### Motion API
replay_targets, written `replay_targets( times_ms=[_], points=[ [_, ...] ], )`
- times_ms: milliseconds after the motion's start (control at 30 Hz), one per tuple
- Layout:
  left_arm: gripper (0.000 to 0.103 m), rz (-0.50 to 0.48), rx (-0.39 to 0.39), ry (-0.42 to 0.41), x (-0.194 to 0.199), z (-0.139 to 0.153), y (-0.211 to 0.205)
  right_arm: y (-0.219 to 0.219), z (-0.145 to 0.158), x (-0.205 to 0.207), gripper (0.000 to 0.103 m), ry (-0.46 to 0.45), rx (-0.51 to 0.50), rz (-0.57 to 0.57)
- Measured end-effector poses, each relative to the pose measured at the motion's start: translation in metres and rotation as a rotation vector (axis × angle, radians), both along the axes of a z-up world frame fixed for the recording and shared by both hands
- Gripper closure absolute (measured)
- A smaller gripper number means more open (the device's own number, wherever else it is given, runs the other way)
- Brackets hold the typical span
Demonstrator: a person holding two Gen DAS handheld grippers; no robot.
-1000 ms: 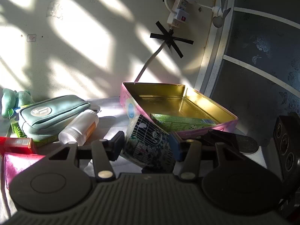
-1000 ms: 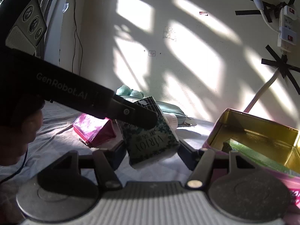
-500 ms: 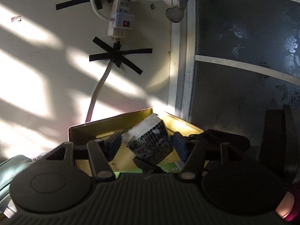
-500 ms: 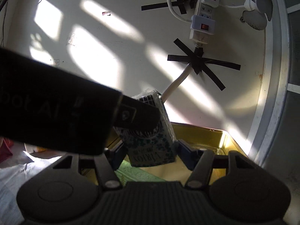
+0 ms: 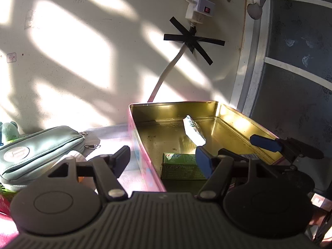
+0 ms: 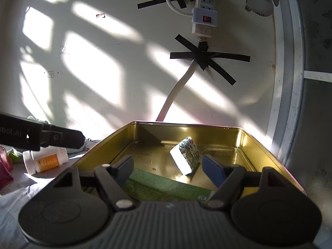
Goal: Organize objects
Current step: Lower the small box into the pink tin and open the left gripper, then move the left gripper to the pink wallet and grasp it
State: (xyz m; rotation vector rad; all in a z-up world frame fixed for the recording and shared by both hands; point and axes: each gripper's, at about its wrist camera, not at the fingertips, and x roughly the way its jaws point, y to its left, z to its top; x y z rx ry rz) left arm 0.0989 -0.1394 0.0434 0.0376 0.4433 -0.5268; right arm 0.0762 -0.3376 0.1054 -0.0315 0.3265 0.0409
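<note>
The small patterned packet (image 6: pixel 187 155) is sitting tilted on one corner inside the gold tin (image 6: pixel 257 143), its long axis leaning up toward the back wall, perhaps not settled yet. It is looking light and soft, so you would be pinching its broad faces. Your right gripper (image 6: pixel 168 167) and left gripper (image 5: pixel 162 161) are both gaping wide, holding nothing. A green box (image 6: pixel 166 186) is lying flat nearby.

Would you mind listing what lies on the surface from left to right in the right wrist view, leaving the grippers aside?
Pink pouch → white pill bottle → green flat box in the gold tin → patterned packet, tilted in that tin.
</note>
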Motion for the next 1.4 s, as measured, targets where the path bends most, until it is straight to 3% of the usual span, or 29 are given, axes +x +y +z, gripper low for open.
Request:
replay_targets(
  times_ms=[467,867,1400],
  points=[
    [0.032,0.183,0.118,0.050,-0.033,-0.022,0.048,0.027,0.002,-0.051,0.028,-0.040,0.119,0.037],
    [0.032,0.326,0.127,0.098,-0.046,-0.037,0.101,0.079,0.001,-0.072,0.028,-0.013,0.065,0.171],
    [0.031,0.469,0.120,0.091,-0.067,-0.053,0.178,0.138,-0.023,-0.068,0.028,0.118,0.020,0.352]
  ],
)
